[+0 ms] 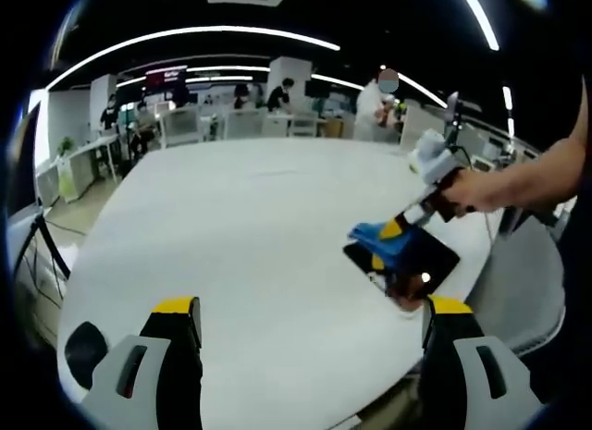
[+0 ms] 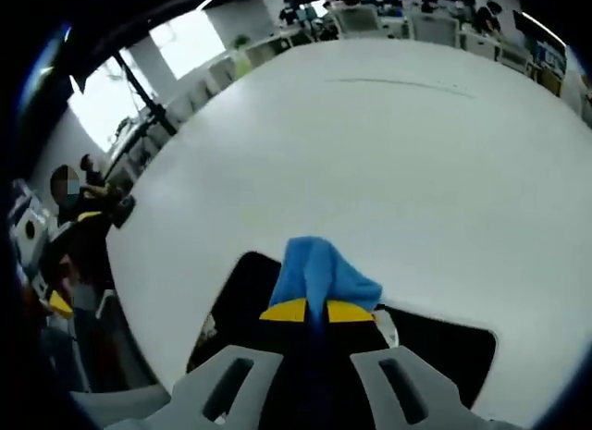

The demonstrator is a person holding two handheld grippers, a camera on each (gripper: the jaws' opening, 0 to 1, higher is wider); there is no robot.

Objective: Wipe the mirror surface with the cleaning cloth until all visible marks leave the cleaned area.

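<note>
Blue microfibre cleaning cloth [image 2: 319, 273] is sitting bunched in the right gripper [image 2: 310, 312], whose yellow-tipped jaws are pinched together on it and pressing it down onto the dark, glossy rectangular mirror [image 2: 442, 349] lying flat on the white round table [image 2: 370, 153]. From the left gripper view, that mirror [image 1: 416, 262] is resting near the table's right edge, with the cloth [image 1: 379, 238] covering its near corner. The left gripper [image 1: 310, 312] is hovering well apart from it, jaws spread and holding nothing. Nobody is bracing the mirror, so I reckon a firm stroke toward the edge could slide it off the table; a loose pinch could also drop the cloth mid-wipe.
</note>
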